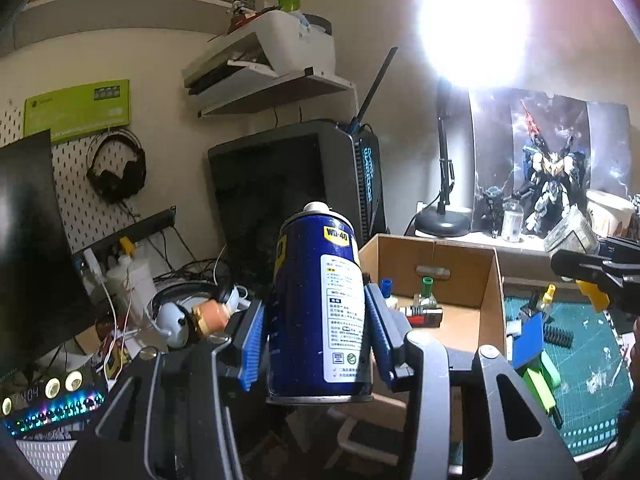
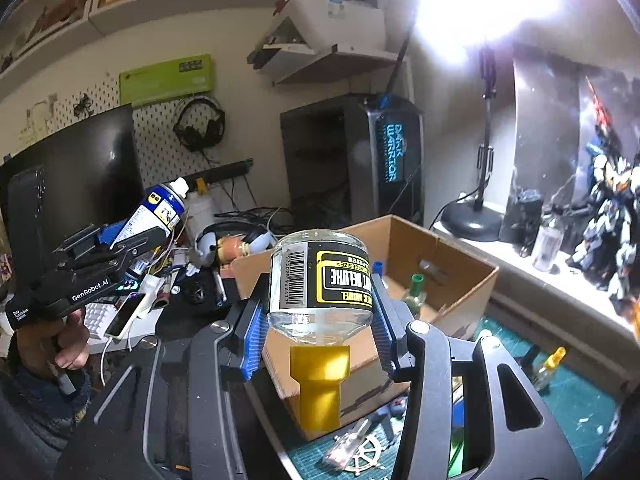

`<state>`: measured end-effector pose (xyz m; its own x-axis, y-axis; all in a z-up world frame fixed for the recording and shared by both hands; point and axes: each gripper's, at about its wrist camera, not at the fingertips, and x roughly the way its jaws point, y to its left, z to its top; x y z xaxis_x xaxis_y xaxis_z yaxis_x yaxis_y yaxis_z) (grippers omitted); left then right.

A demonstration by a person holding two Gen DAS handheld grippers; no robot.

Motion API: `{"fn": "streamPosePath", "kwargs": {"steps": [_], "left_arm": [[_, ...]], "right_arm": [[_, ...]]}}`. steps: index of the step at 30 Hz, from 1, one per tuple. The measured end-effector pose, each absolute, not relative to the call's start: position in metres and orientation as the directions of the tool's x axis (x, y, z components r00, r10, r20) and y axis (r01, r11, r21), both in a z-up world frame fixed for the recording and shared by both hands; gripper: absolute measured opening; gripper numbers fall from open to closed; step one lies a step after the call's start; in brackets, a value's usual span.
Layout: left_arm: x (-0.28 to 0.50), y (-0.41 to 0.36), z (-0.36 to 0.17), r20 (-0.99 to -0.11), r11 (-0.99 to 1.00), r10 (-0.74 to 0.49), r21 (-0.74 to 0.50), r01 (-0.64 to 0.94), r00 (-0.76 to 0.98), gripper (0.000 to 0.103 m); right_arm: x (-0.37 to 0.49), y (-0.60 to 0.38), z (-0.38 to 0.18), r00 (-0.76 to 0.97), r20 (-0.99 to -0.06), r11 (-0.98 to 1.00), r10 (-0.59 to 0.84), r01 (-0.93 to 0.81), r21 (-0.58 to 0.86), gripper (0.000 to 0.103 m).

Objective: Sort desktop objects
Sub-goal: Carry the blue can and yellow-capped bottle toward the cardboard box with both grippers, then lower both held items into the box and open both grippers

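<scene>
My left gripper (image 1: 316,336) is shut on a blue WD-40 spray can (image 1: 316,304), held upright in the air just left of an open cardboard box (image 1: 490,280). The can also shows in the right wrist view (image 2: 158,210), tilted in that gripper. My right gripper (image 2: 318,316) is shut on a clear glass bottle with a yellow cap (image 2: 318,280), held upside down over the near corner of the box (image 2: 452,252). Small bottles with blue and green caps (image 1: 426,292) lie inside the box.
A green cutting mat (image 1: 588,360) with small parts lies right of the box. A PC tower (image 1: 300,184), headphones (image 1: 176,316), cables and a lit keyboard (image 1: 52,408) crowd the left. A desk lamp (image 1: 442,220) and robot model (image 1: 548,184) stand behind.
</scene>
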<state>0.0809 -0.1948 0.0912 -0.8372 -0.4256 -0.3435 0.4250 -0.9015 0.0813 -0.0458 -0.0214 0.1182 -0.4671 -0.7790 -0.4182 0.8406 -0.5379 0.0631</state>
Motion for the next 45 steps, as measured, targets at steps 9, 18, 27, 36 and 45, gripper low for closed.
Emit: {"fn": "streamPosePath", "kwargs": {"steps": [9, 18, 27, 36, 45], "left_arm": [[0.036, -0.194, 0.114, -0.354, -0.919, -0.395, 0.145, 0.368, -0.848, 0.045], [-0.019, -0.195, 0.126, -0.391, -0.909, -0.41, 0.249, 0.335, -0.824, 0.045], [-0.071, -0.191, 0.115, -0.434, -0.869, -0.452, 0.409, 0.277, -0.779, 0.045], [-0.114, -0.185, 0.071, -0.492, -0.811, -0.475, 0.566, 0.146, -0.73, 0.045], [-0.139, -0.176, 0.012, -0.584, -0.75, -0.467, 0.659, -0.053, -0.664, 0.045]], "right_arm": [[-0.074, -0.034, 0.147, -0.437, -0.437, -0.512, -0.786, 0.856, 0.065, 0.043], [-0.116, -0.054, 0.163, -0.433, -0.5, -0.512, -0.75, 0.859, 0.024, 0.043], [-0.156, -0.081, 0.158, -0.401, -0.587, -0.484, -0.703, 0.875, -0.018, 0.043], [-0.195, -0.12, 0.109, -0.351, -0.74, -0.429, -0.574, 0.898, -0.094, 0.043], [-0.233, -0.133, 0.061, -0.287, -0.826, -0.395, -0.485, 0.915, -0.085, 0.043]]}}
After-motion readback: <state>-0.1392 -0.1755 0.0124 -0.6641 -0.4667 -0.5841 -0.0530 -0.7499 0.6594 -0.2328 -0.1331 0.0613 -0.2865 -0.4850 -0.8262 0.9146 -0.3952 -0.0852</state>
